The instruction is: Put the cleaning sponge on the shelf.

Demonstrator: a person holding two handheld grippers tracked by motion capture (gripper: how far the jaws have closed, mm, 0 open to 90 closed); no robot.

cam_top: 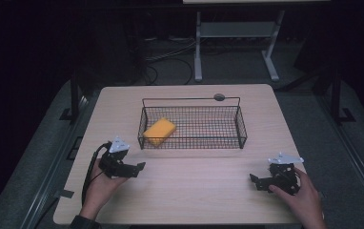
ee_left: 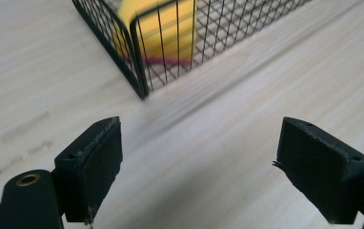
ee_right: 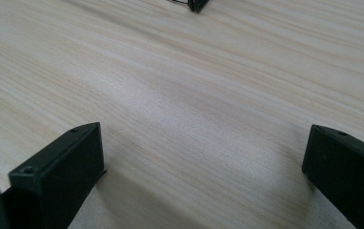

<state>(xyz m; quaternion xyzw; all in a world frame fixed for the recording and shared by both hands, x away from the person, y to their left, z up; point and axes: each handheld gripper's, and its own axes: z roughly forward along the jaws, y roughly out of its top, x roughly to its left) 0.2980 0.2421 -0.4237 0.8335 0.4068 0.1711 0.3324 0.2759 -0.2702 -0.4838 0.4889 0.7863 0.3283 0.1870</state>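
Inside wire basket [cam_top: 241, 125]: yellow sponge [cam_top: 159, 130], apparently tilted, left end.

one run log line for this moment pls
left tongs: open, near basket | right tongs: open, over table | sponge: in basket

A pale wood-grain counter [cam_top: 189, 191] carried the scene, its rounded corners set over dark floor. A black wire basket [cam_top: 240, 125] stood directly on it, toward the far middle, near a round grommet [cam_top: 219, 97] at the far edge. Bare wood ran along the near side.
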